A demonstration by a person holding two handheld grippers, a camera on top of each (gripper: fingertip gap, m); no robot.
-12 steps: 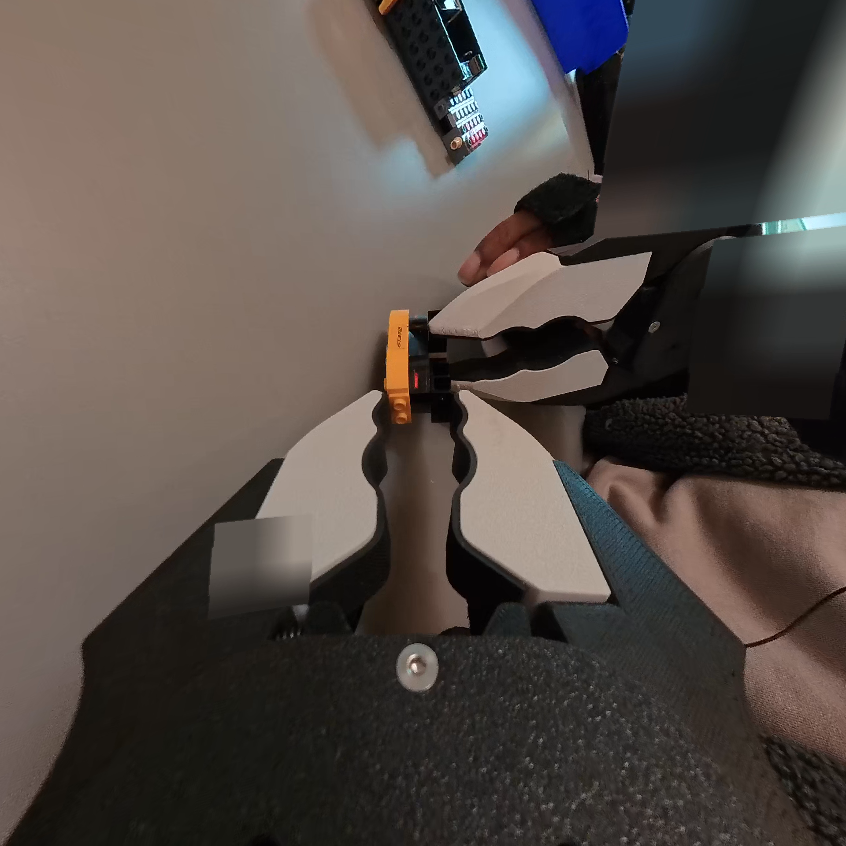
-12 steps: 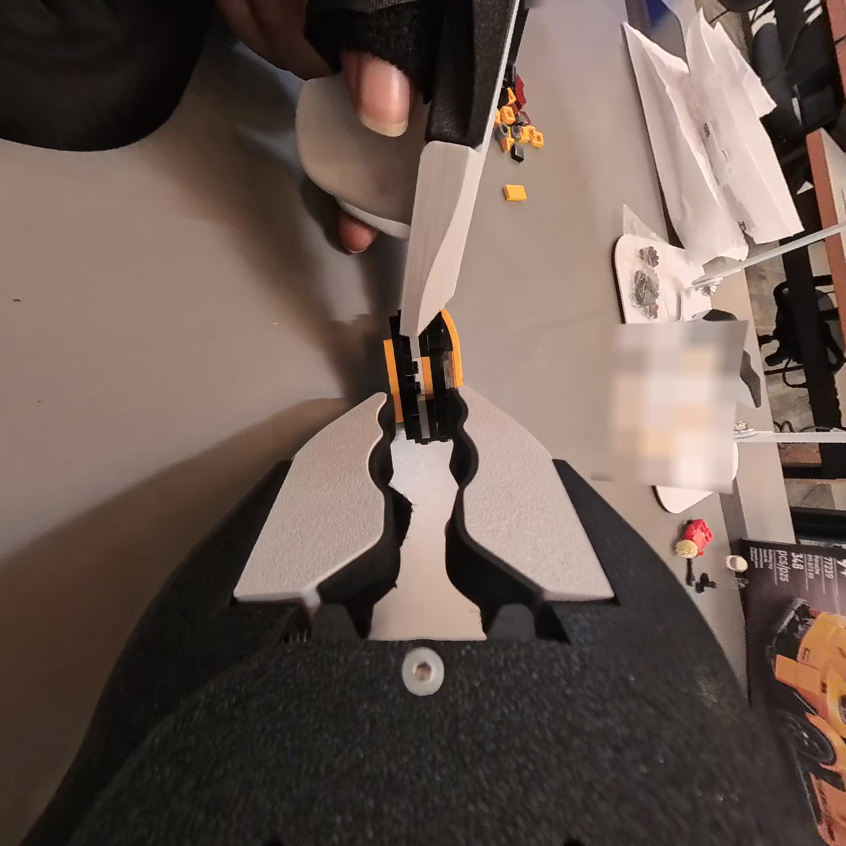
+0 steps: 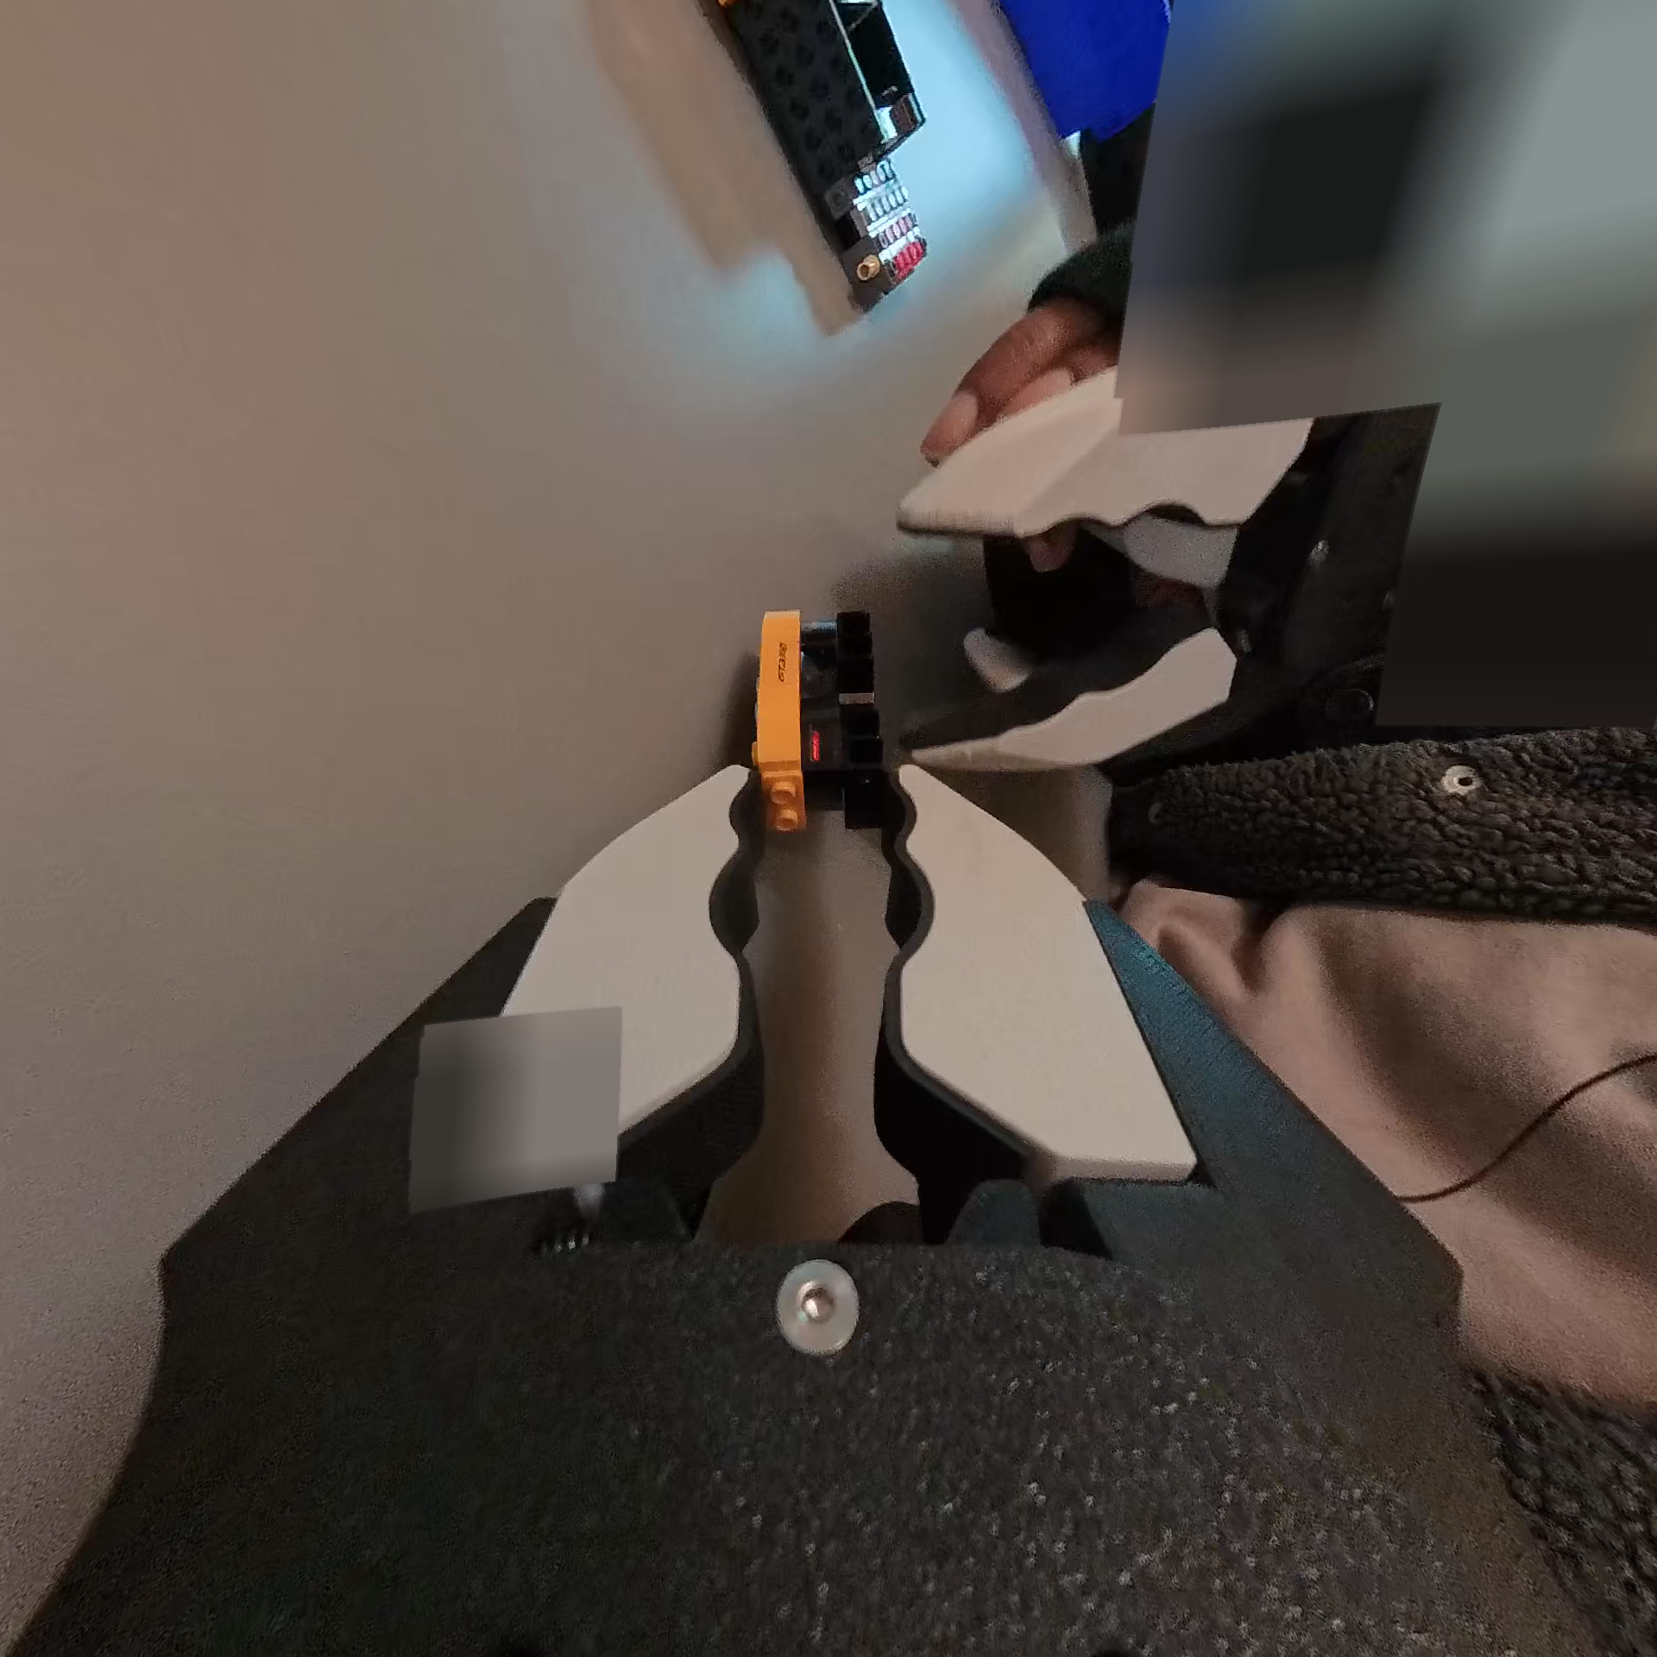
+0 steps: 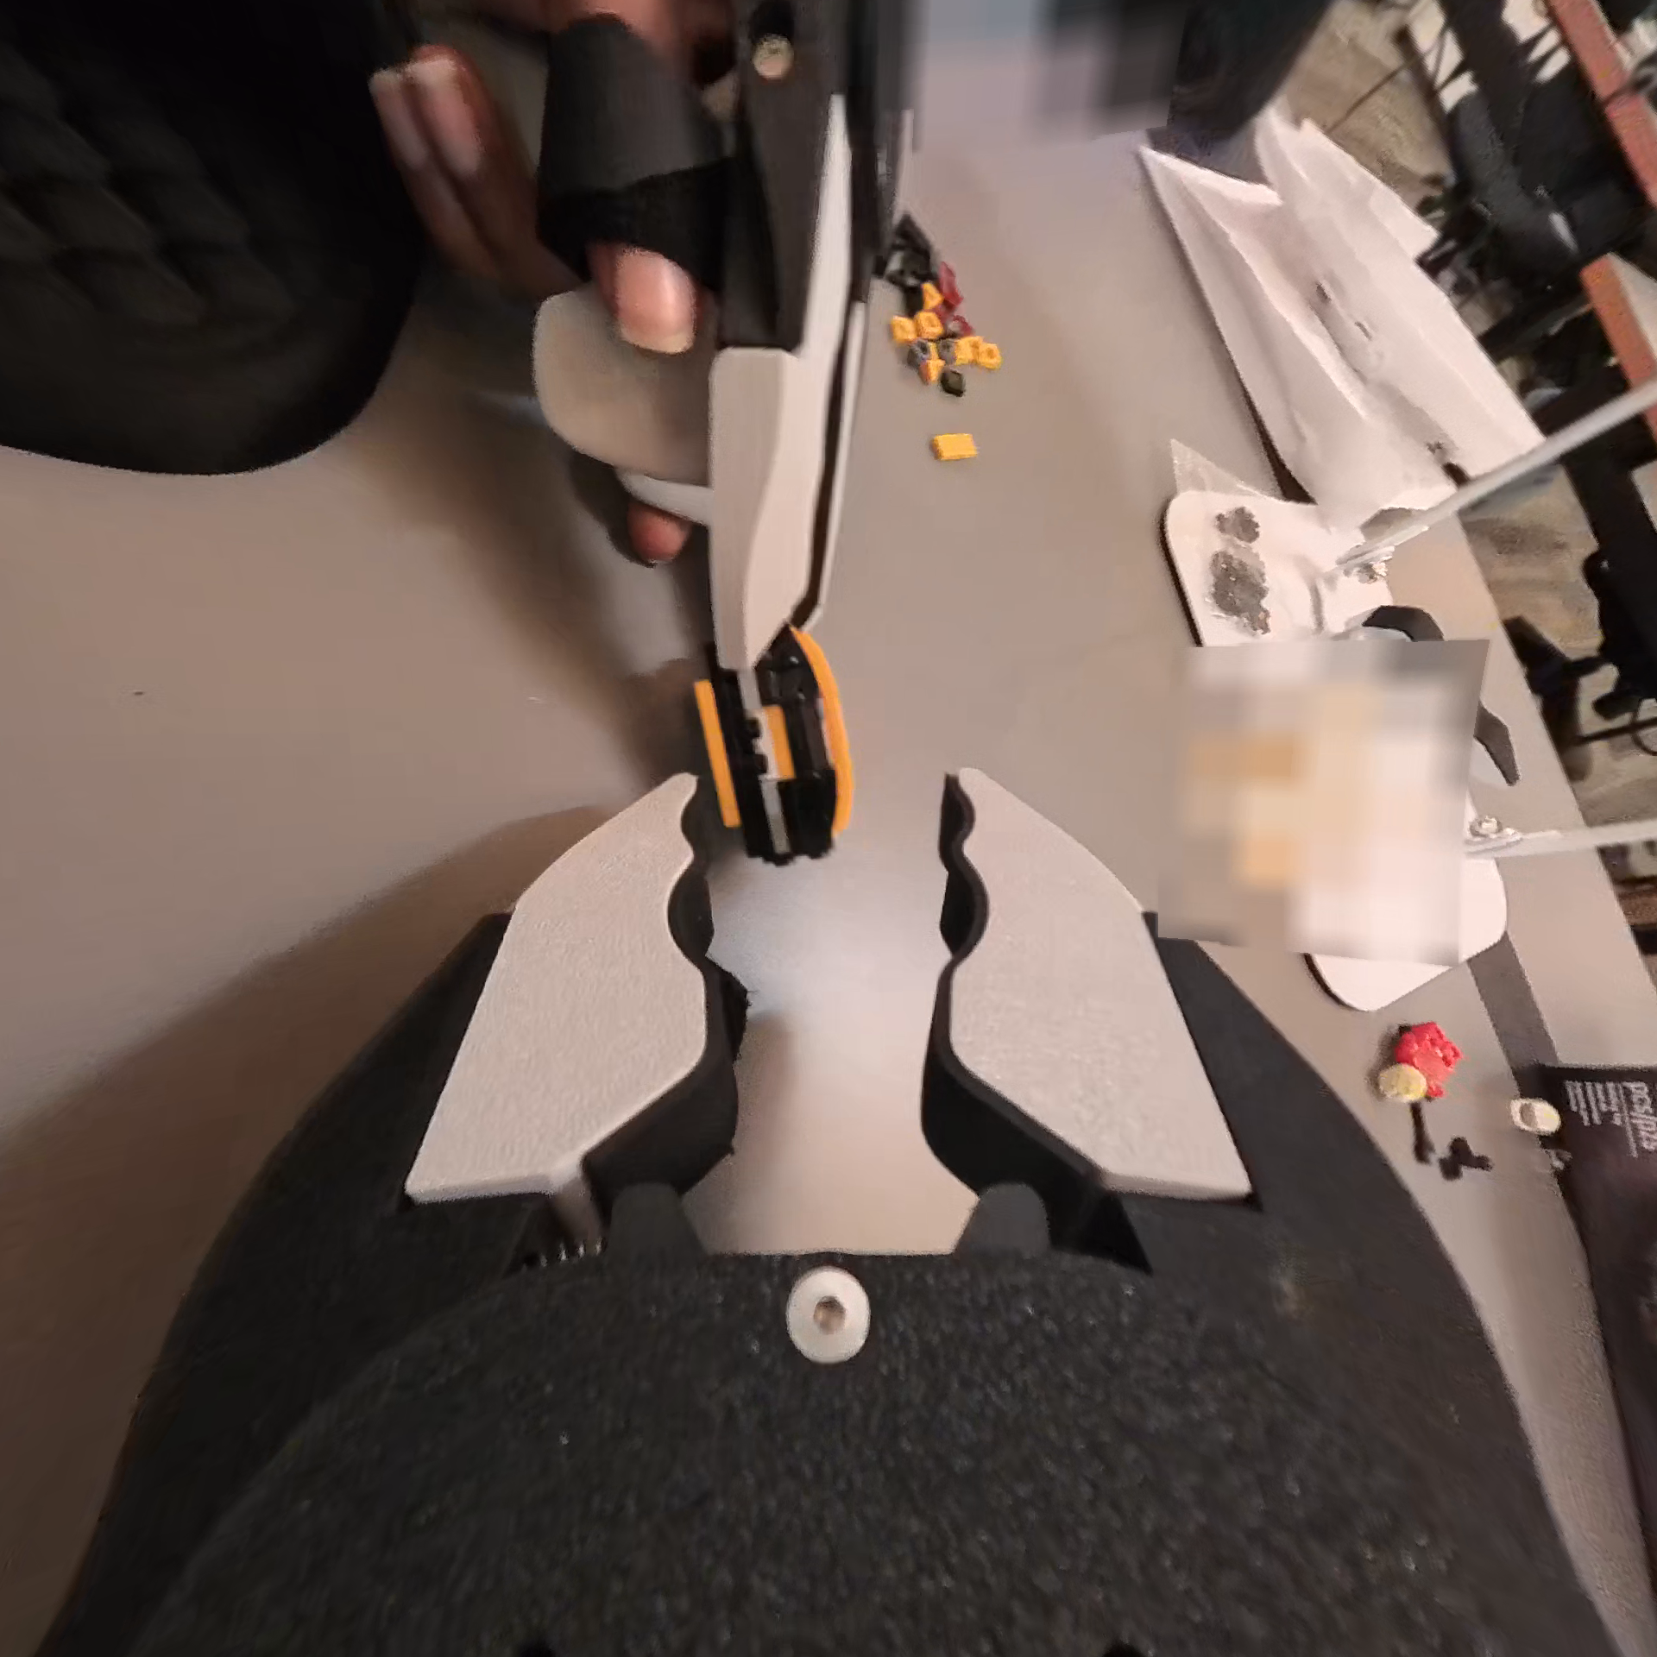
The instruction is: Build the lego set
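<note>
A small orange and black lego sub-assembly sits between the tips of my left gripper, which is shut on it just above the grey table. In the right wrist view the left gripper comes down from above, clamped on the same sub-assembly. My right gripper is open; the sub-assembly hangs just past its tips, close to its left finger, with no grip on it. The right gripper also shows open in the left wrist view, just right of the piece.
A black part-built lego chassis lies far off beside a blue object. A pile of small orange and dark pieces, one orange tile, white papers, a white stand base, a red piece and the set's box lie to the right. The tips of both grippers are at nearly the same place. The orange tile is about 12 cm from my left fingertips.
My right gripper has opened, let go of the sub-assembly and drawn back a little. My left gripper still holds the sub-assembly.
</note>
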